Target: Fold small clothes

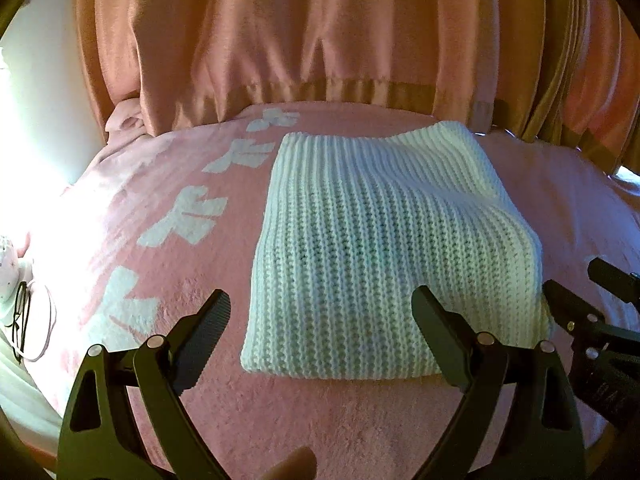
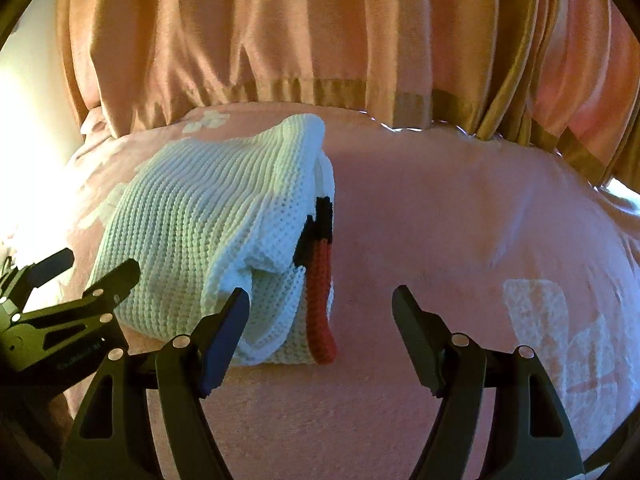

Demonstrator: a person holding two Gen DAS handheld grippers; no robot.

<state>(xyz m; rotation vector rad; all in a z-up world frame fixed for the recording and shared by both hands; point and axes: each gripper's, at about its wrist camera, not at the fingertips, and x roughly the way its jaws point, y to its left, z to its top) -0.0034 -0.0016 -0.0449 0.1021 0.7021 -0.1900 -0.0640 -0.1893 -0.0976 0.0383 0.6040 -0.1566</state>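
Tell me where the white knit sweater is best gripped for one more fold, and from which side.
Probably the near right corner of the sweater, where the stacked layers end in a thick open edge beside the red and black trim. Come in low from the near side with the right gripper, already open there, so one finger slides under the layers. The left gripper could take the near left corner likewise.

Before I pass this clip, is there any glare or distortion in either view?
Left wrist view: daylight blows out the left side of the pink fleece blanket, and the fisheye bows the orange curtain. Right wrist view: similar glare at far left; the folded white ribbed knit garment stays readable.
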